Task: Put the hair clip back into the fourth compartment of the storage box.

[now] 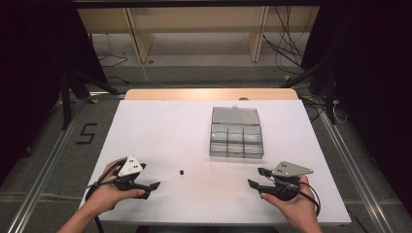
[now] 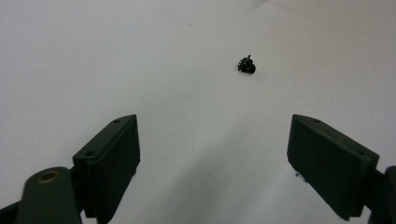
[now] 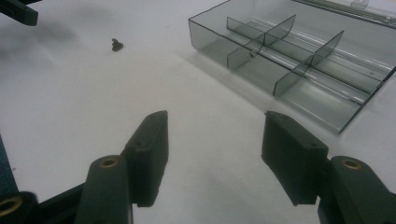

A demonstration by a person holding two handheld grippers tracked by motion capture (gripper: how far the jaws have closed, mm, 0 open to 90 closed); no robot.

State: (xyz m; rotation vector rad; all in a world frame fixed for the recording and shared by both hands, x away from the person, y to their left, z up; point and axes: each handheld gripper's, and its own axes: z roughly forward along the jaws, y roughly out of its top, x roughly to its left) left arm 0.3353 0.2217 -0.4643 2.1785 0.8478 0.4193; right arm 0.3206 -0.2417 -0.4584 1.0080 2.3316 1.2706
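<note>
A tiny black part (image 1: 181, 172) lies on the white table (image 1: 160, 131), between the two hands. In the left gripper view the black part (image 2: 246, 65) sits ahead and right of centre; in the right gripper view the black part (image 3: 116, 45) is far off at upper left. My left gripper (image 1: 150, 189) rests low at the front left, open and empty. Its jaws (image 2: 212, 154) stand wide over bare table. My right gripper (image 1: 256, 177) sits at the front right, open, nothing between its jaws (image 3: 212, 154). A clear divided box (image 1: 236, 133) stands beyond it, lid back.
The clear box's compartments (image 3: 299, 65) look empty in the right gripper view. A tip of the left gripper (image 3: 18, 11) shows at that view's top left. A wooden strip (image 1: 209, 93) edges the table's far side; cables lie on the floor beyond.
</note>
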